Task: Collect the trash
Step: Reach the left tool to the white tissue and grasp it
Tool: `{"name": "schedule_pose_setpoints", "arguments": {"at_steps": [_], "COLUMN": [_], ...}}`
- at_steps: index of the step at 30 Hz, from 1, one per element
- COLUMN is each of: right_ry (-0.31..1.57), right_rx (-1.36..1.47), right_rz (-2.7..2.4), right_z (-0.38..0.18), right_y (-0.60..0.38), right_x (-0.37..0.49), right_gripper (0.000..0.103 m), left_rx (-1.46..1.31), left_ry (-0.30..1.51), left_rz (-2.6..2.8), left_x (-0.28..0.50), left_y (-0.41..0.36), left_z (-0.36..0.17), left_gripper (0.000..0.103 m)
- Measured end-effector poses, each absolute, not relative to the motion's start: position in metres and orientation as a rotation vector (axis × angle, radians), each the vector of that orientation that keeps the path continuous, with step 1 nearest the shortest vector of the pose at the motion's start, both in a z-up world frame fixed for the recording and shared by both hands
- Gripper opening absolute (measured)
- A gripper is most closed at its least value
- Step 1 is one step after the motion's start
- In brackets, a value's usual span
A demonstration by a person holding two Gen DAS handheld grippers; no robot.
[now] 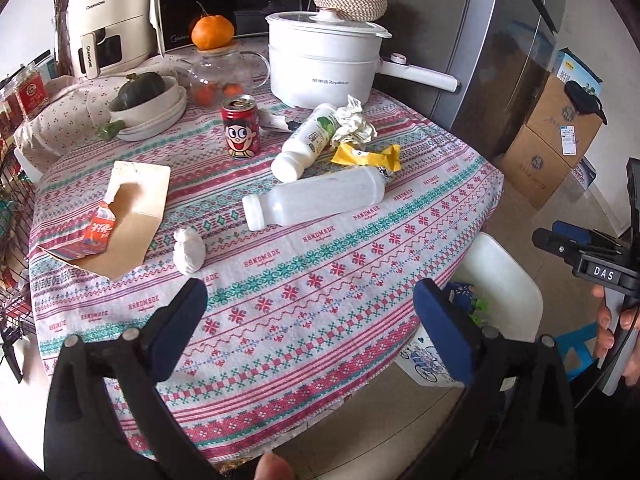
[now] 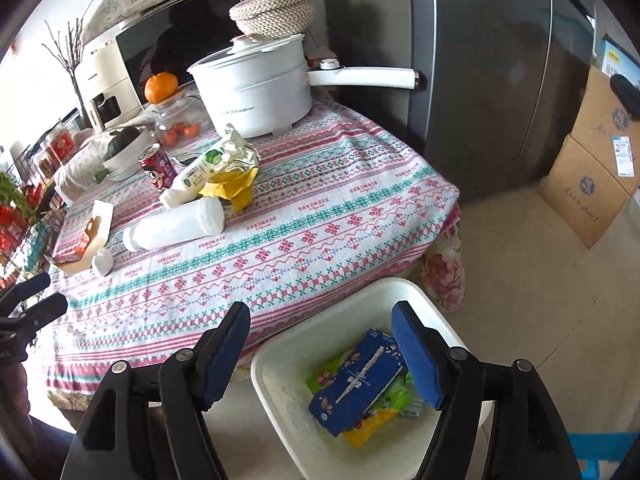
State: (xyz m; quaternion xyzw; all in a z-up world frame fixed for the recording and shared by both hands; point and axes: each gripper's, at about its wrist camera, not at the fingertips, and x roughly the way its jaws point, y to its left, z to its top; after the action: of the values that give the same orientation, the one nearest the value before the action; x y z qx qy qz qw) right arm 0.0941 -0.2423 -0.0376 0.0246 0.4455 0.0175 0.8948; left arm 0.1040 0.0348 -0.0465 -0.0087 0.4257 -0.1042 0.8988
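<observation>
Over the near edge of the table [image 1: 328, 280] our left gripper [image 1: 310, 328] hangs wide open with nothing in it. Farther back on the cloth lie the trash things: a big white bottle [image 1: 316, 198], a small white bottle [image 1: 306, 142] just behind it, a yellow wrapper [image 1: 366, 156], a crumpled paper [image 1: 354, 122], a red can [image 1: 241, 127] standing up, and at the left an orange carton [image 1: 86, 232] on a brown card [image 1: 138, 208], with a white wad [image 1: 187, 250] near it. Our right gripper [image 2: 320, 354] is wide open too, holding nothing, above the white bin [image 2: 280, 384] on the floor beside the table. A blue box [image 2: 356, 380] lies inside on green and yellow wrappers.
</observation>
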Motion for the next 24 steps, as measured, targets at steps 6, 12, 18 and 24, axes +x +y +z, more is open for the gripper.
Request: {"name": "schedule_pose_setpoints", "arguments": {"at_steps": [6,12,18,24], "right_ry": [0.910,0.905,0.925,0.937], "right_rx": [0.016,-0.010,-0.024,-0.024], "right_rz": [0.083,0.111,0.129,0.136], "right_z": [-0.031,-0.032,-0.039,-0.042], "right_y": [-0.213,-0.191,-0.178,-0.175], "right_x": [0.110,0.131,0.148,0.157], "right_gripper": [0.079,0.082,0.082,0.082], "left_rx": [-0.095,-0.135,-0.182,-0.258], "left_ry": [0.835,0.916,1.097,1.195], "left_rz": [-0.088,0.023,0.035,-0.039], "left_x": [0.120,0.153,0.187,0.208], "left_y": [0.080,0.122,0.139,0.129], "left_z": [-0.035,-0.043,-0.086,-0.122], "left_gripper": [0.102,0.102,0.098,0.067]}}
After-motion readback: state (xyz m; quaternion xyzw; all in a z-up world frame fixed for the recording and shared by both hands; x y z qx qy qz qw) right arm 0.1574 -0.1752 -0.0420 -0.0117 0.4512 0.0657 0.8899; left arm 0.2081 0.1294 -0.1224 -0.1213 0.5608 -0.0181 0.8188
